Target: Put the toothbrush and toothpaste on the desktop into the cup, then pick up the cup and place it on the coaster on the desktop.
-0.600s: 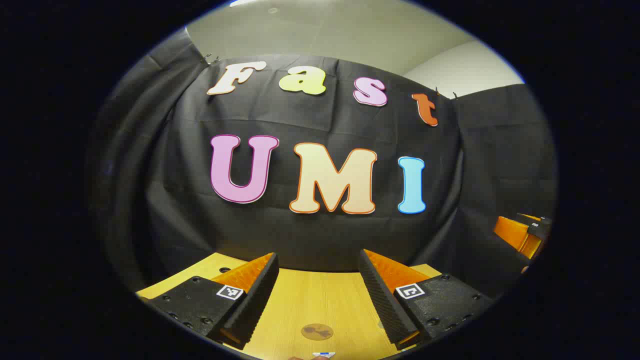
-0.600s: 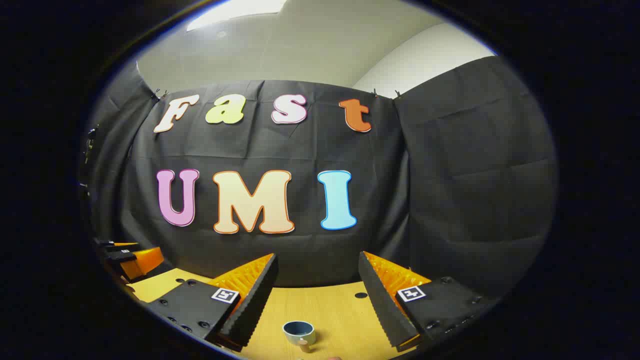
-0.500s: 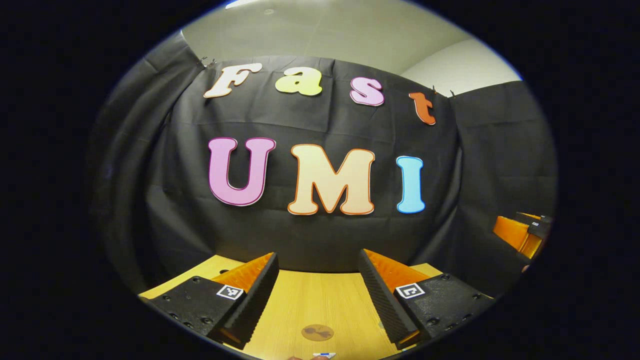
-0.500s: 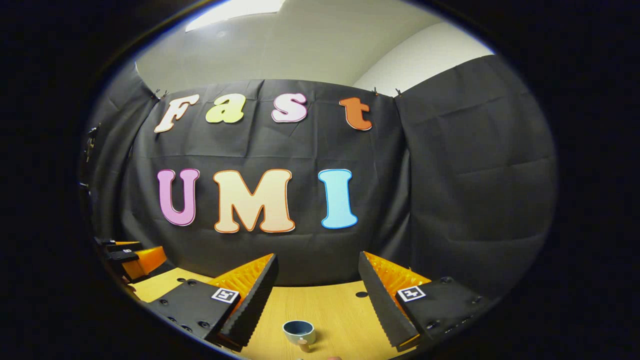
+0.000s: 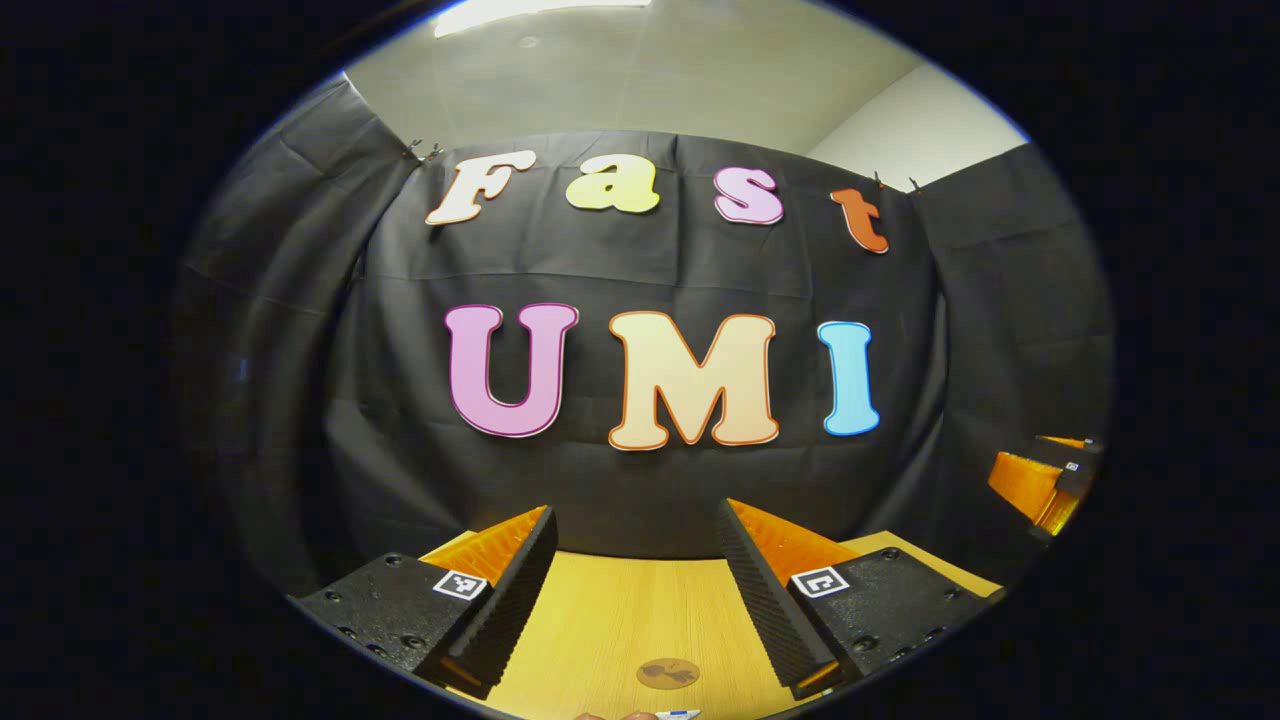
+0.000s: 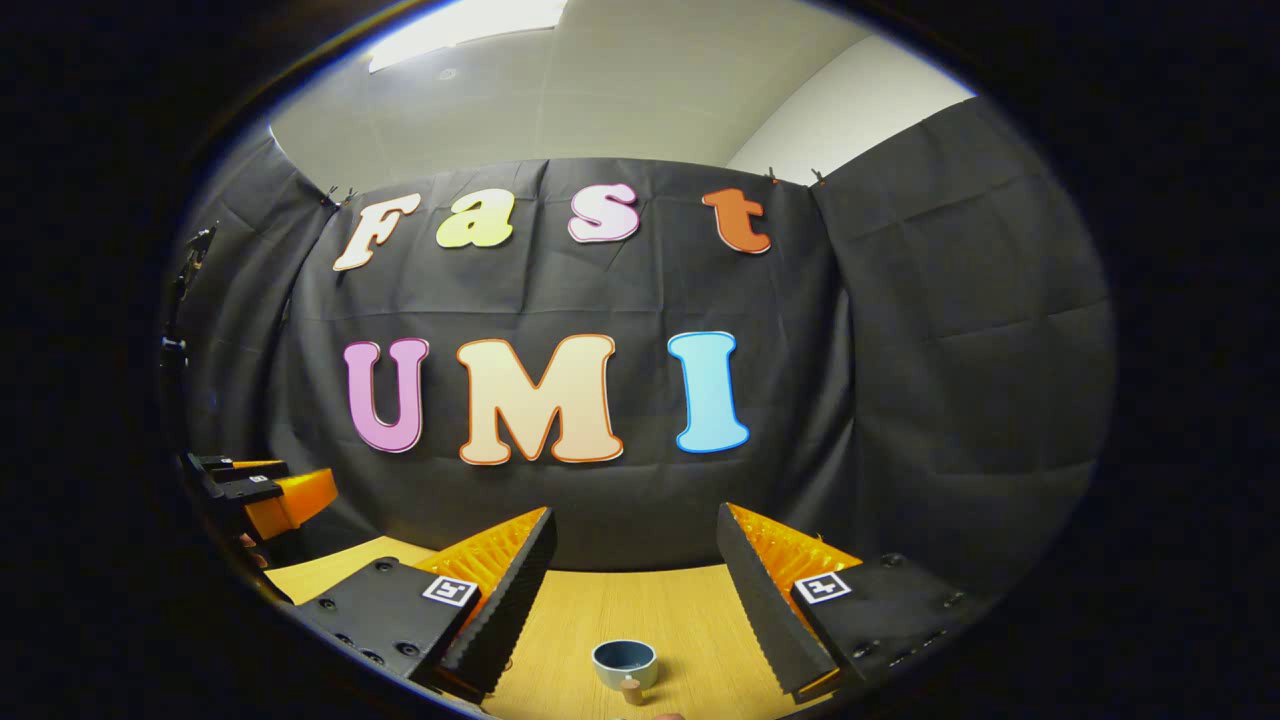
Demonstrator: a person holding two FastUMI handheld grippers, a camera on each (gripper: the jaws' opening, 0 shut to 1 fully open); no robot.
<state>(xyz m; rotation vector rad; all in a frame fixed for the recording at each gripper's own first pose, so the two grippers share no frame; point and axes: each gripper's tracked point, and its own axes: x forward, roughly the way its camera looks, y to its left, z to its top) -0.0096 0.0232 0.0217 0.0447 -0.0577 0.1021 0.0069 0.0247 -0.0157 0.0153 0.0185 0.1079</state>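
Left jaws: the left gripper [image 5: 632, 590] stands wide open and holds nothing; only bare desktop [image 5: 610, 620] shows between its fingers.
Right jaws: the right gripper [image 6: 632, 590] is also spread wide and empty.
Cup: the cup [image 6: 624, 662] stands upright on the wood, low between the right fingers, with a small brownish piece just in front of it that I cannot identify.
Coaster: the coaster [image 5: 668, 673] is a round brown disc lying flat, low between the left fingers.
Toothbrush or toothpaste: a small white and blue tip [image 5: 678, 714] shows at the bottom edge of the left gripper view; which of the two it is, I cannot tell.
Other gripper: the left one appears at the left edge of the right gripper view, well apart.
Change: compared with half a second ago, both views have shifted a little; the coaster and the cup sit slightly more to the right and lower.
Meaning: I judge that nothing is grasped yet; the task is at its start.
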